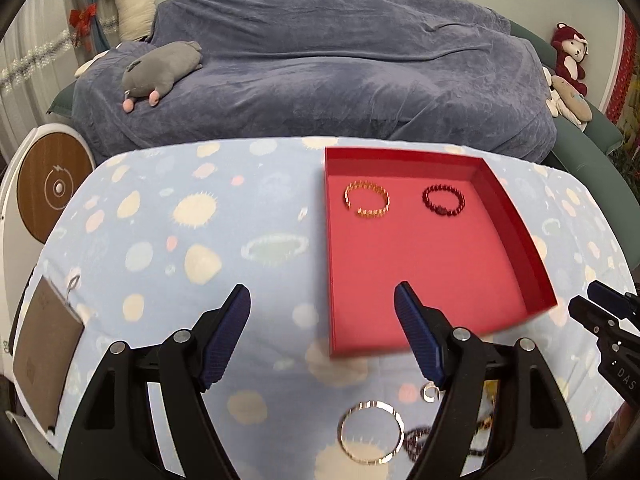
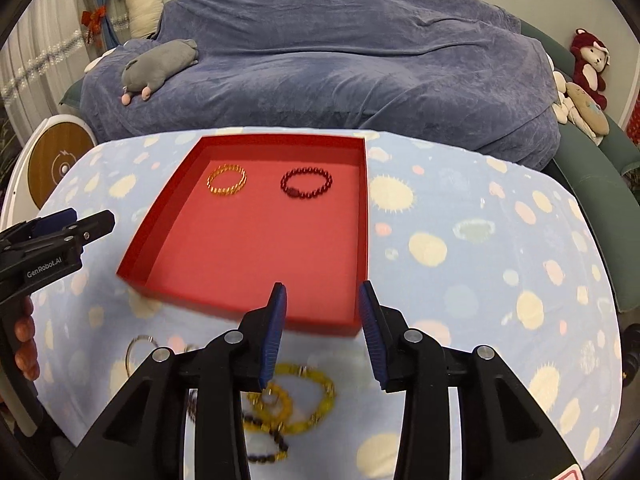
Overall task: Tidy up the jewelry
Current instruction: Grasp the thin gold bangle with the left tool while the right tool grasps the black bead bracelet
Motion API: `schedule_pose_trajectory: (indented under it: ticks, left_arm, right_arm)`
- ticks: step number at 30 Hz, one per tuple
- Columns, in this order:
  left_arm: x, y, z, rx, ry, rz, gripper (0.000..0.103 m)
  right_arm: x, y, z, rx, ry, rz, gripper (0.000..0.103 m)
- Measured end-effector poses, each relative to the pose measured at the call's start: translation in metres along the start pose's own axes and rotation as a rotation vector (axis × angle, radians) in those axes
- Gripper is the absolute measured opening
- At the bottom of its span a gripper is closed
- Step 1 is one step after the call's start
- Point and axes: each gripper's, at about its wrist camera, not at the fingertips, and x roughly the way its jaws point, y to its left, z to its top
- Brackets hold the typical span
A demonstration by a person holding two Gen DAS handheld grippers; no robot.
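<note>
A red tray (image 1: 516, 216) (image 2: 160, 216) lies on the spotted blue tablecloth. In it lie a gold bracelet (image 1: 367, 201) (image 2: 227, 180) and a dark red bead bracelet (image 1: 443, 199) (image 2: 306, 183), side by side at the far end. My left gripper (image 1: 322, 300) is open and empty, above the tray's near left corner. A silver bangle (image 1: 370, 431) (image 2: 134, 350) and a small silver ring (image 1: 429, 392) lie on the cloth below it. My right gripper (image 2: 322, 292) is open and empty over the tray's near edge. Yellow bead bracelets (image 2: 304, 400) and a dark bead bracelet (image 2: 276, 446) lie beneath it.
A brown card with a cord (image 1: 44, 352) lies at the table's left edge. A sofa under a blue-grey blanket (image 1: 340, 60) with a grey plush toy (image 1: 160, 70) stands behind the table. A round white device (image 1: 52, 188) stands at the left.
</note>
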Motion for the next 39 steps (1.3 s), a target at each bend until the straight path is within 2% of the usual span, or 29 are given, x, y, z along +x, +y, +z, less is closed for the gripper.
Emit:
schedule_pose_trajectory:
  ticks: [9,15,30,33,37,39]
  left_arm:
    - [-0.02,0.008,-0.092,-0.038,0.1,0.025,0.074]
    - [-0.02,0.006,-0.126,-0.054,0.131,0.032,0.074]
    - [-0.006,-0.003,-0.126,-0.066,0.141,0.015,0.074]
    - [-0.003,-0.003,-0.123,-0.072,0.143,0.012,0.074]
    - [-0.002,-0.003,-0.119,-0.085,0.141,0.006,0.074]
    - [-0.002,-0.004,-0.118,-0.084,0.139,0.006,0.074]
  right_arm:
    - [-0.007,0.012,-0.096,0.051,0.114,0.003,0.04]
    - [0.002,0.013,-0.117,0.086,0.138,-0.003,0.04]
    - [0.04,0.016,-0.097,0.091,0.156,0.001,0.04]
    - [0.04,0.017,-0.097,0.077,0.144,-0.004,0.035]
    - [0.038,0.011,-0.099,0.089,0.142,-0.007,0.014]
    - [0.036,0.007,-0.101,0.106,0.143,-0.006,0.012]
